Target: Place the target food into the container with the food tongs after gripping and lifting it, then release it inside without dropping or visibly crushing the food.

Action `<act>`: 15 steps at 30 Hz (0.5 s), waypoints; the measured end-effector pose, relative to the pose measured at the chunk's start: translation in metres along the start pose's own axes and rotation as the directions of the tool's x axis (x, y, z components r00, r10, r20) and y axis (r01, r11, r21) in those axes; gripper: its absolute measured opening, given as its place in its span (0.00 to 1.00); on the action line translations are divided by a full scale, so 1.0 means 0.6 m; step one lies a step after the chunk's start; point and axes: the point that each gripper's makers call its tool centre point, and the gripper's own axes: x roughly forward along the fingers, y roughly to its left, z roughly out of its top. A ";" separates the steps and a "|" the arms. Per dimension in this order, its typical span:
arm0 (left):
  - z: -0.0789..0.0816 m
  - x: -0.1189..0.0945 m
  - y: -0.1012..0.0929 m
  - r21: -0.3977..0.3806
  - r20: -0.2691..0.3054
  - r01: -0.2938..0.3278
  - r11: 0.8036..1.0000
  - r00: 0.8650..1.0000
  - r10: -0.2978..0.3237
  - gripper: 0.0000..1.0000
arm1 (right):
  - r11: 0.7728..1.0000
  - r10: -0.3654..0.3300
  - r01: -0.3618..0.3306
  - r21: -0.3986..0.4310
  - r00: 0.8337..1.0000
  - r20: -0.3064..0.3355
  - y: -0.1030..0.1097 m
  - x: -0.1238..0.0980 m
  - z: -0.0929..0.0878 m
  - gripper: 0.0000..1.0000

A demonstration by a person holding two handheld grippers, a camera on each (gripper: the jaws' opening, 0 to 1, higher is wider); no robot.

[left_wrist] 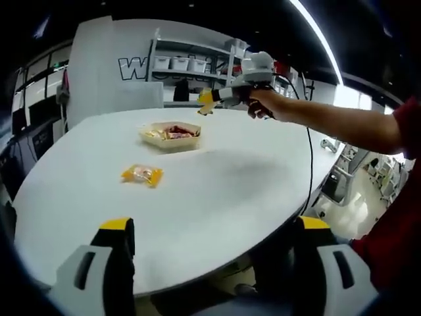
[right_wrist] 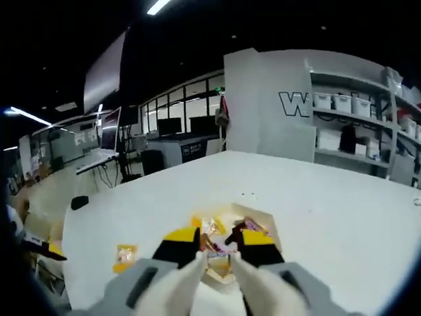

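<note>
Right gripper [right_wrist: 220,247] hangs over the shallow beige paper tray [left_wrist: 170,135], jaws pinching a small wrapped snack [right_wrist: 212,247]. Left gripper [left_wrist: 214,240] spread wide, empty. Another yellow packet [left_wrist: 142,174] lies nearby on the white round table [left_wrist: 230,184].

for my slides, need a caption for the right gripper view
Right gripper poised over the open food container, with one yellow packet left on the white table.

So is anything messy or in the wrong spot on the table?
One thing: a yellow snack packet lies alone on the white table, outside the container where the other snacks sit. Nothing looks spilled or broken.
</note>
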 end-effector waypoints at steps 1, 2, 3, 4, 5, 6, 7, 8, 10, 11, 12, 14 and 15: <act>0.000 0.001 0.001 -0.001 -0.001 0.000 1.000 1.000 0.000 0.99 | 1.000 -0.001 0.001 -0.006 1.000 0.001 -0.001 0.002 0.005 0.17; 0.000 0.001 0.002 -0.001 -0.001 -0.001 1.000 1.000 0.001 0.99 | 1.000 -0.001 0.001 -0.009 1.000 -0.001 -0.003 0.004 0.007 0.17; 0.000 0.001 0.002 -0.001 0.000 -0.001 1.000 1.000 0.001 0.99 | 1.000 -0.003 0.003 -0.018 1.000 0.001 -0.004 0.006 0.010 0.17; 0.000 0.001 0.004 -0.004 0.002 -0.003 1.000 1.000 0.003 0.99 | 1.000 -0.003 0.003 -0.021 1.000 0.001 -0.005 0.006 0.012 0.17; 0.000 0.001 0.005 -0.006 0.002 -0.003 1.000 1.000 0.003 0.99 | 1.000 -0.004 0.004 -0.022 1.000 -0.001 -0.006 0.007 0.014 0.17; 0.000 0.001 0.006 -0.007 0.002 -0.004 1.000 1.000 0.004 0.99 | 1.000 -0.005 0.005 -0.028 1.000 0.002 -0.009 0.010 0.018 0.17; 0.000 0.000 0.007 -0.007 0.003 -0.005 1.000 1.000 0.005 0.99 | 1.000 -0.005 0.005 -0.031 1.000 0.002 -0.010 0.011 0.020 0.17; -0.001 0.000 0.008 -0.008 0.002 -0.007 1.000 1.000 0.007 0.99 | 0.999 -0.006 0.006 -0.033 1.000 -0.002 -0.011 0.013 0.021 0.17; -0.001 0.000 0.009 -0.009 0.000 -0.009 1.000 1.000 0.009 0.99 | 1.000 -0.004 0.004 -0.028 1.000 -0.001 -0.008 0.012 0.024 0.17; -0.002 0.000 0.010 -0.009 -0.001 -0.010 1.000 1.000 0.010 0.99 | 1.000 -0.005 0.005 -0.025 1.000 0.000 -0.007 0.013 0.025 0.17; -0.002 0.000 0.011 -0.010 -0.001 -0.010 1.000 1.000 0.010 0.99 | 1.000 -0.008 0.008 -0.027 1.000 0.001 -0.003 0.012 0.026 0.17; -0.002 0.001 0.012 -0.015 -0.002 -0.009 1.000 1.000 0.009 0.99 | 1.000 -0.005 0.005 -0.025 1.000 -0.001 0.000 0.013 0.026 0.17; -0.002 0.000 0.013 -0.016 -0.001 -0.009 1.000 1.000 0.009 0.99 | 1.000 -0.005 0.005 -0.028 1.000 -0.002 0.002 0.015 0.026 0.17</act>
